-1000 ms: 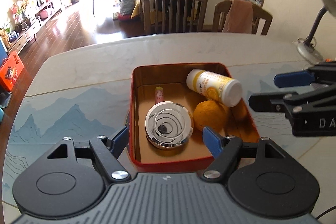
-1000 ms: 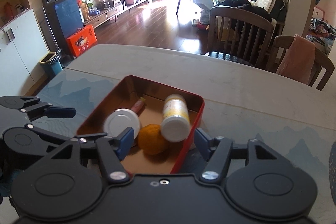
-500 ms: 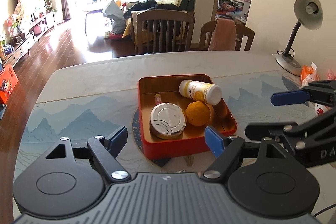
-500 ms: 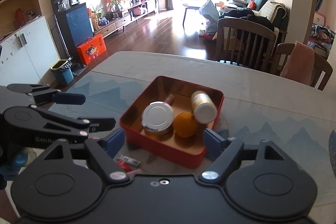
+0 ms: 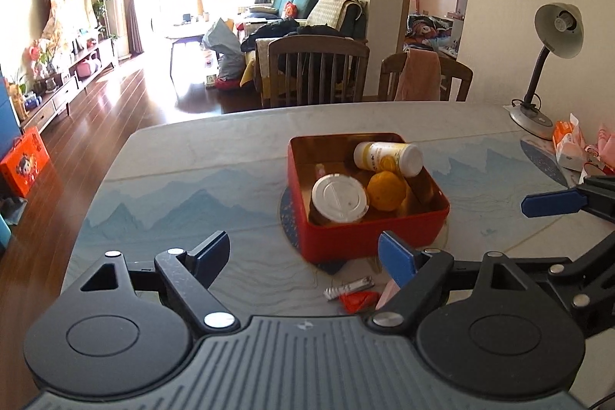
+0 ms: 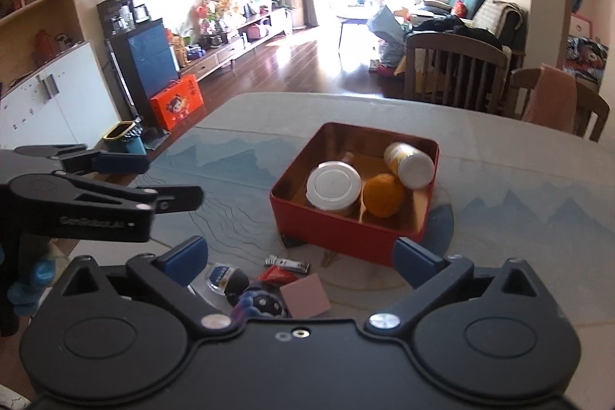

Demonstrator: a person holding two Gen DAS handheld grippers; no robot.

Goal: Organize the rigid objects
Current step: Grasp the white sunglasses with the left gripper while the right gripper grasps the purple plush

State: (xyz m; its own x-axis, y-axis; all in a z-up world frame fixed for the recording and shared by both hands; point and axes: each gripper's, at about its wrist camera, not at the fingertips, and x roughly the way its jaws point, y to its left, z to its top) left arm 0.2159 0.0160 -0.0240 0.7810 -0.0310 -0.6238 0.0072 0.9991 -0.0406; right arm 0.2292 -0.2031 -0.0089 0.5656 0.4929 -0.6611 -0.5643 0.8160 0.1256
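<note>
Both our grippers hang empty over the table.
Our left gripper [image 5: 303, 254] and right gripper [image 6: 301, 256] have just been widening, nothing between them; the red tin [image 6: 338, 229] sits ahead.

Tin [image 5: 369, 237] on the table [image 5: 184, 187], holding a jar [image 5: 338, 196] at front left, a round fruit [image 5: 386, 189] to its right and a bottle [image 5: 388, 156] lying on its side behind; a nail clipper [image 5: 348, 289] and small items lie before the tin, a lamp [image 5: 538, 95] far right
</note>
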